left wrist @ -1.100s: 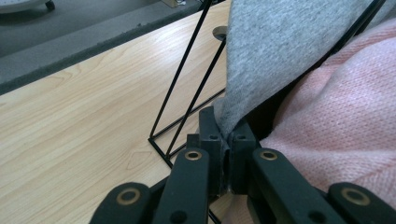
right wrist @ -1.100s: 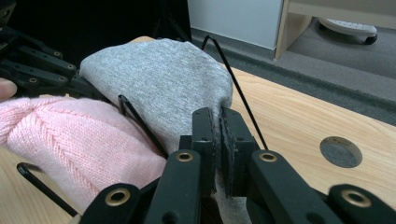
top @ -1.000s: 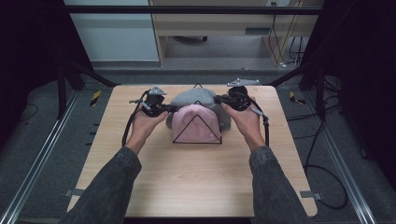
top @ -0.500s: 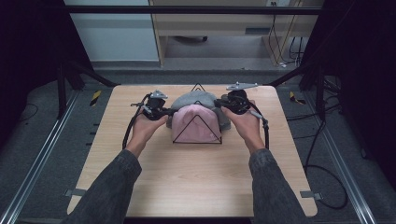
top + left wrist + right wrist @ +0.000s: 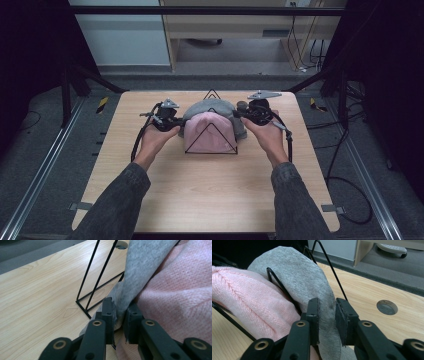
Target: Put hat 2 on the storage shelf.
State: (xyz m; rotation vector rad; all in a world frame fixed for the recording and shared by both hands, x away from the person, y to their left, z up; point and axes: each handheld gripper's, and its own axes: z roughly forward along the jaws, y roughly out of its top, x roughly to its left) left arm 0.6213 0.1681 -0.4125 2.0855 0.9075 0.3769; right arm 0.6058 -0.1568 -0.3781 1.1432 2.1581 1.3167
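Note:
A black wire rack (image 5: 211, 136) stands at the far middle of the table with a pink knit hat (image 5: 209, 131) draped over its front and a grey hat (image 5: 210, 108) behind it. My left gripper (image 5: 175, 125) is at the rack's left side, and its jaws are shut on the grey hat's edge (image 5: 120, 315), next to the pink knit (image 5: 180, 302). My right gripper (image 5: 239, 116) is at the rack's right side, jaws shut on the grey hat's fabric (image 5: 327, 315). The pink hat (image 5: 249, 307) lies just left of it.
The wooden table (image 5: 210, 190) has bare room in front of the rack. A round cable hole (image 5: 387, 307) sits in the tabletop beyond the right gripper. Cables trail off the table's right side, and a metal frame surrounds the table.
Both grippers have edged slightly toward me and down at the rack's sides, still holding the grey hat; the hat sits a little lower over the rack.

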